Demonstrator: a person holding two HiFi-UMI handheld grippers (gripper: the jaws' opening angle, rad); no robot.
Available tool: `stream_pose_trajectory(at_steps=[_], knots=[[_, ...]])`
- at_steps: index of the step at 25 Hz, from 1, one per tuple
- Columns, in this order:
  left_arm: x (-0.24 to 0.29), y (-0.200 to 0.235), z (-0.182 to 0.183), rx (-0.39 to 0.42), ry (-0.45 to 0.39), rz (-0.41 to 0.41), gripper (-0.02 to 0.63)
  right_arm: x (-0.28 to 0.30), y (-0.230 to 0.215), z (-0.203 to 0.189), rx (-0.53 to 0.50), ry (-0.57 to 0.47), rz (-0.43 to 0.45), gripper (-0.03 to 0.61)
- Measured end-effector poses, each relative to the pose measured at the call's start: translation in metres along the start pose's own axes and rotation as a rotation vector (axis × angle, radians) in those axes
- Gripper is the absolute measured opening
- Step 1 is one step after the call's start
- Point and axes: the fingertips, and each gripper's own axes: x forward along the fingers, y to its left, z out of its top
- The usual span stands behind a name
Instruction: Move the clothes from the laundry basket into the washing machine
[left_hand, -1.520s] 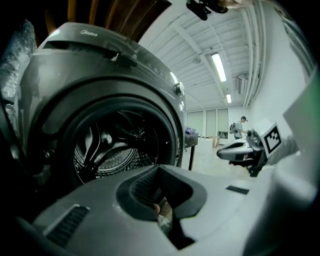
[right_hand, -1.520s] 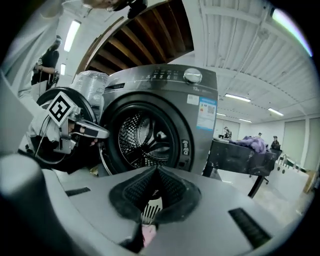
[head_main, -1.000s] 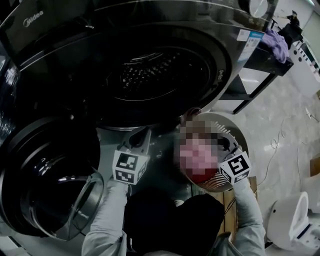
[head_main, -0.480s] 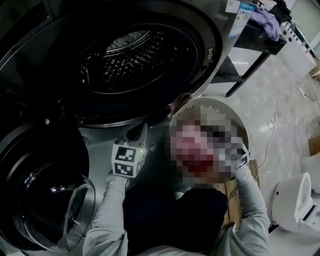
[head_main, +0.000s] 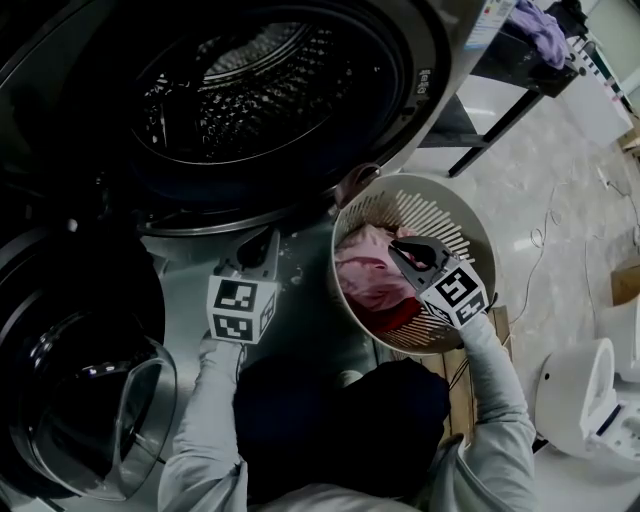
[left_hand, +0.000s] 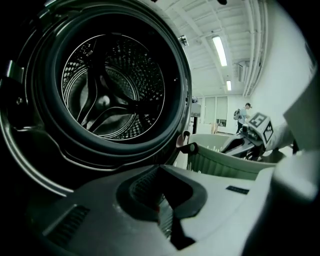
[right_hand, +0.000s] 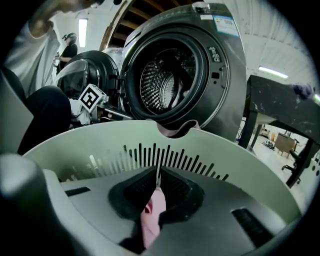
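Both grippers had sunk: right gripper (head_main: 403, 248), jaws together and empty, hung above one pink garment (head_main: 362, 278) and one red garment (head_main: 395, 318) at the laundry basket (head_main: 438, 212)'s near rim; left gripper (head_main: 268, 240), likewise closed, faced one washing machine (head_main: 422, 82).

The washing machine (head_main: 425, 85) is a dark grey front-loader whose round glass door (head_main: 95, 400) hangs swung wide open at its left, baring a perforated steel drum (head_main: 235, 85) with raised ribs. The laundry basket (head_main: 482, 245), pale, round and plastic with narrow upright slits in its wall, stands upright on the floor (head_main: 560, 200) just beside the lower right of the machine's front, under the open mouth. The clothes (head_main: 362, 275) lie crumpled in the basket's bottom, a soft pink piece on top and something red (head_main: 397, 318) beneath it.
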Motion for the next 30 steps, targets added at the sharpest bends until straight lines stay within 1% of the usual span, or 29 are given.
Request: stream_pose_trajectory(at_steps=[2,3,4,6,8,11,12,14,18,24,30], knots=[[0.0,-0.002,0.0,0.009,0.003,-0.002,0.018,0.004,0.005,-0.01,0.013,0.044,0.042,0.03],[0.0,-0.003,0.0,0.013,0.005,-0.003,0.018,0.006,0.008,-0.015,0.025,0.069,0.073,0.094],[0.001,-0.003,0.0,0.016,0.006,-0.004,0.019,0.008,0.012,-0.02,0.038,0.095,0.107,0.176],[0.001,-0.004,0.0,0.018,0.008,-0.006,0.019,0.012,0.02,-0.031,0.043,0.145,0.173,0.243],[0.002,-0.005,-0.001,0.025,0.012,-0.008,0.018,0.015,0.028,-0.043,0.019,0.198,0.224,0.312],[0.002,-0.006,-0.001,0.028,0.013,-0.01,0.019,0.024,0.032,-0.061,-0.03,0.282,0.264,0.405],[0.002,-0.006,-0.001,0.029,0.013,-0.009,0.018,0.028,0.033,-0.068,-0.04,0.313,0.276,0.422],[0.0,-0.006,0.0,0.033,0.011,-0.005,0.019,0.035,0.033,-0.082,-0.031,0.373,0.3,0.447],[-0.003,-0.004,0.001,0.041,0.008,0.007,0.018,0.055,0.027,-0.108,0.04,0.449,0.32,0.471],[-0.007,-0.002,0.002,0.043,0.0,0.022,0.019,0.085,0.023,-0.154,0.099,0.566,0.344,0.471],[-0.007,-0.004,0.001,0.057,0.008,0.021,0.018,0.101,0.022,-0.179,0.131,0.622,0.349,0.469]])
